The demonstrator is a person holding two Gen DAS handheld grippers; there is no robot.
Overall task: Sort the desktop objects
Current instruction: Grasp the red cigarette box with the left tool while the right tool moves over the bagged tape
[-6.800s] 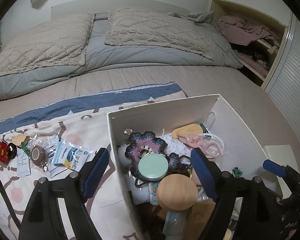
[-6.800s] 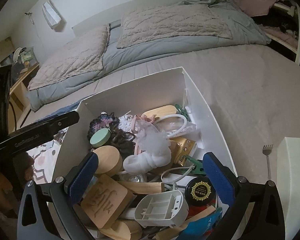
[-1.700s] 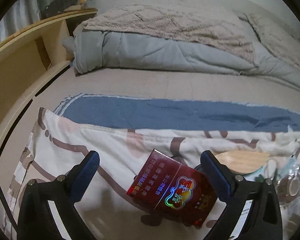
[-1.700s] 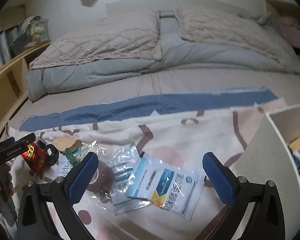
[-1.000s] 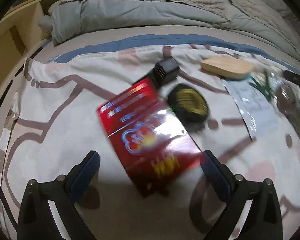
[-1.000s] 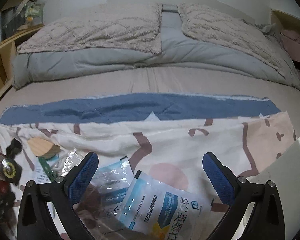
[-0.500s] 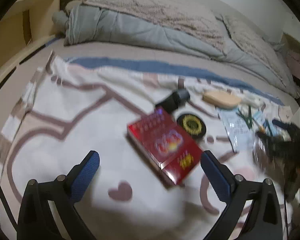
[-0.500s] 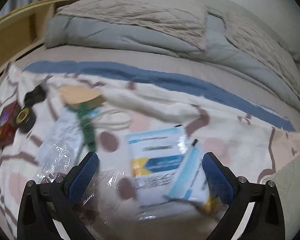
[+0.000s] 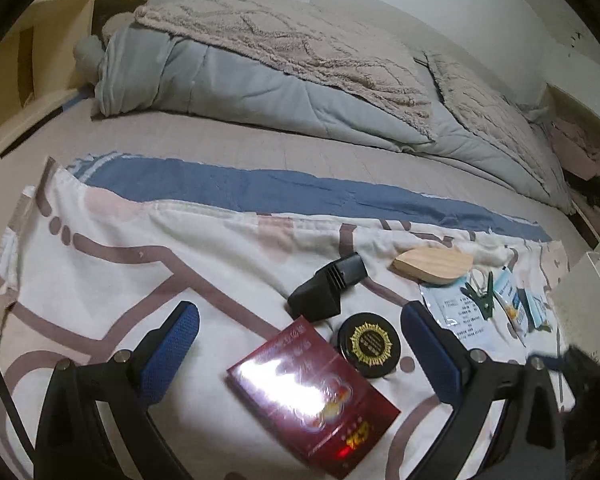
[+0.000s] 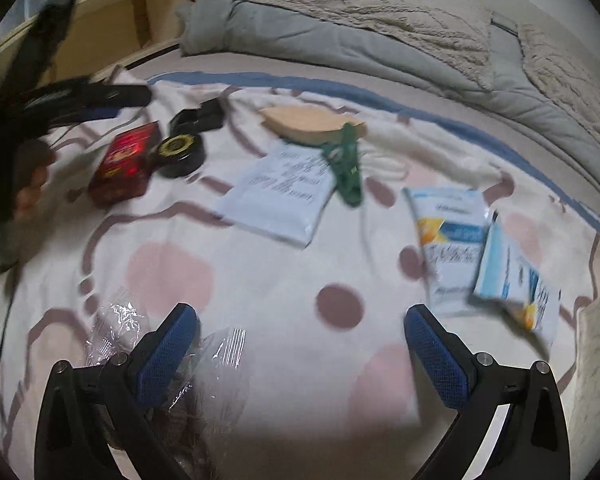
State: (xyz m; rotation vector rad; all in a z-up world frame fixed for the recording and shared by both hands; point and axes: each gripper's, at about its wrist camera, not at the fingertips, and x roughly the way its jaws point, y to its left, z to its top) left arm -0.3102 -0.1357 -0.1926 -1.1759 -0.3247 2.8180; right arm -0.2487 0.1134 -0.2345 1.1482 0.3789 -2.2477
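Note:
In the left wrist view my left gripper is open and empty over a red box lying flat on the patterned cloth. A round black tin with a gold seal, a black plastic piece, a wooden leaf-shaped piece and a green clip lie beyond. In the right wrist view my right gripper is open and empty above the cloth. A crinkled clear bag lies at its left finger. The red box, tin, white packet, green clip and blue-white sachets lie ahead.
The white storage box stands at the right edge. The left gripper and the hand holding it show at the far left of the right wrist view. Grey duvet and pillows lie behind; a wooden bedside shelf stands left.
The left gripper has pulled back and lowered, so the red box now lies between its fingers. The right gripper has swung left over the cloth; the sachets moved to its right.

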